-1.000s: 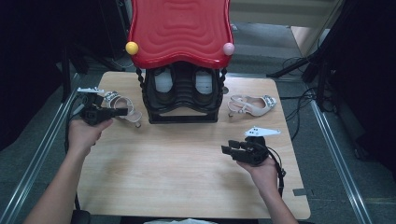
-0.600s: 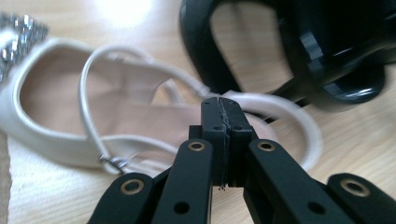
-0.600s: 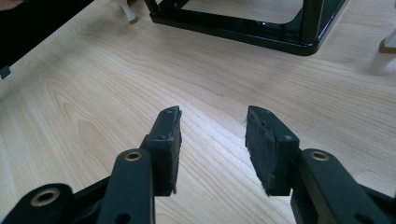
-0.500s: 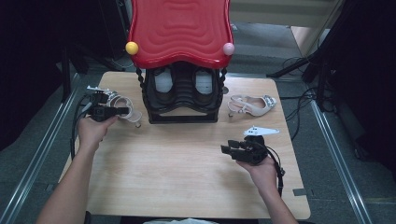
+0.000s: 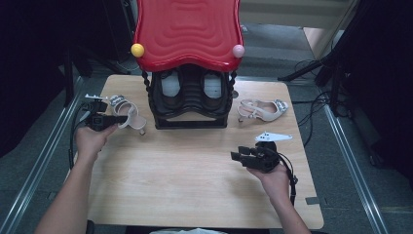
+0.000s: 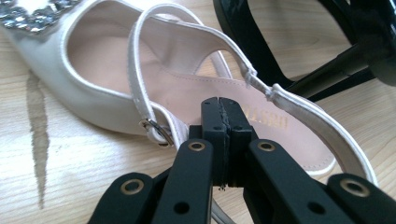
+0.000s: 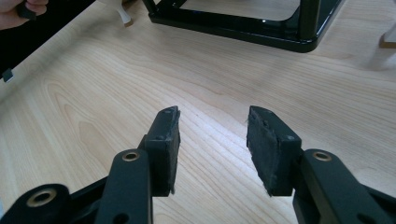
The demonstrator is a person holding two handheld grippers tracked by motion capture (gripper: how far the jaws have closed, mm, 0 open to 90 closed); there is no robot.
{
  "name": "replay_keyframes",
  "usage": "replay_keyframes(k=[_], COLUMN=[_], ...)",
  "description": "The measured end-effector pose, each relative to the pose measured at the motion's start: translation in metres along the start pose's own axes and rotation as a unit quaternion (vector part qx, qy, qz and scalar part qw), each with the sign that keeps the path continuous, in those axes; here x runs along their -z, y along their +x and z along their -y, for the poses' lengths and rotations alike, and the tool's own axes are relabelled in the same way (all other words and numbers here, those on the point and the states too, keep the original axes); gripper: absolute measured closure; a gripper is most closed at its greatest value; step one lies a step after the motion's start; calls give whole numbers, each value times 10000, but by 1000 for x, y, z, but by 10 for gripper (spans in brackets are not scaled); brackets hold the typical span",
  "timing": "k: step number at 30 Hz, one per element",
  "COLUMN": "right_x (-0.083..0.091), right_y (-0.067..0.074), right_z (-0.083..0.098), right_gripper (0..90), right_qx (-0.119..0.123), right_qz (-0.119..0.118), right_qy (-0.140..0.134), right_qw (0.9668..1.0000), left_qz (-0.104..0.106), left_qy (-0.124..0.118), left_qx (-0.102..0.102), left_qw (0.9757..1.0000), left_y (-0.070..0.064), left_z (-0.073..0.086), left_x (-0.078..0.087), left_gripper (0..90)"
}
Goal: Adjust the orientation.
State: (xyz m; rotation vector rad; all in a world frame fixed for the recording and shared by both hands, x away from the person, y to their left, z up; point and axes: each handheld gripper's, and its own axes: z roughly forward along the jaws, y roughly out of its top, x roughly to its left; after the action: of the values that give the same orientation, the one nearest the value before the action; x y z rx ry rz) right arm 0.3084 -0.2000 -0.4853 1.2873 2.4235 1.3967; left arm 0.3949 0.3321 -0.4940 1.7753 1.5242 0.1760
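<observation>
We see a black rack [image 6: 299, 56] just beyond our left fingers [image 6: 223, 122], pressed together over a white sandal [image 6: 154, 79], our right fingers [image 7: 266, 149] apart above bare tabletop [image 7: 93, 93].

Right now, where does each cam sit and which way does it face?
High view: above the person's side, looking forward and down on the table; both forearms enter from below.
Left gripper view: rides the left gripper, jaws shut, facing the left sandal.
Right gripper view: rides the right gripper, jaws open over bare wood.
Shared: the black rack.

Sandal's [image 6: 187, 93] toe is cut off at the edge.
</observation>
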Motion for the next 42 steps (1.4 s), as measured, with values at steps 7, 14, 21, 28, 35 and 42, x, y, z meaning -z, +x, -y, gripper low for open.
replay_keyframes(k=[7, 14, 21, 28, 35, 42], right_x=[0, 0, 0, -1, 0, 0], right_y=[0, 0, 0, -1, -1, -1], right_z=[0, 0, 0, 0, 0, 0], right_gripper=[555, 554, 552, 550, 549, 548], right_qx=[42, 15, 4, 21, 15, 10], right_qz=[21, -15, -3, 0, 17, 11], right_qy=[-26, -15, -7, -3, -11, -1], right_qw=[10000, 10000, 10000, 10000, 10000, 10000], left_qz=[-78, -184, -425, -378, -307, -566], left_qy=[32, 47, -2, -100, -275, -544], left_qx=[12, 21, 46, 158, 141, 176], left_qw=[10000, 9998, 9991, 9991, 9991, 9968], left_y=[3, 8, 15, 17, 10, 10], left_z=[0, 1, 2, 2, -1, -5], left_x=[3, 7, 14, 17, 26, 36], left_gripper=[900, 900, 900, 860, 749, 628])
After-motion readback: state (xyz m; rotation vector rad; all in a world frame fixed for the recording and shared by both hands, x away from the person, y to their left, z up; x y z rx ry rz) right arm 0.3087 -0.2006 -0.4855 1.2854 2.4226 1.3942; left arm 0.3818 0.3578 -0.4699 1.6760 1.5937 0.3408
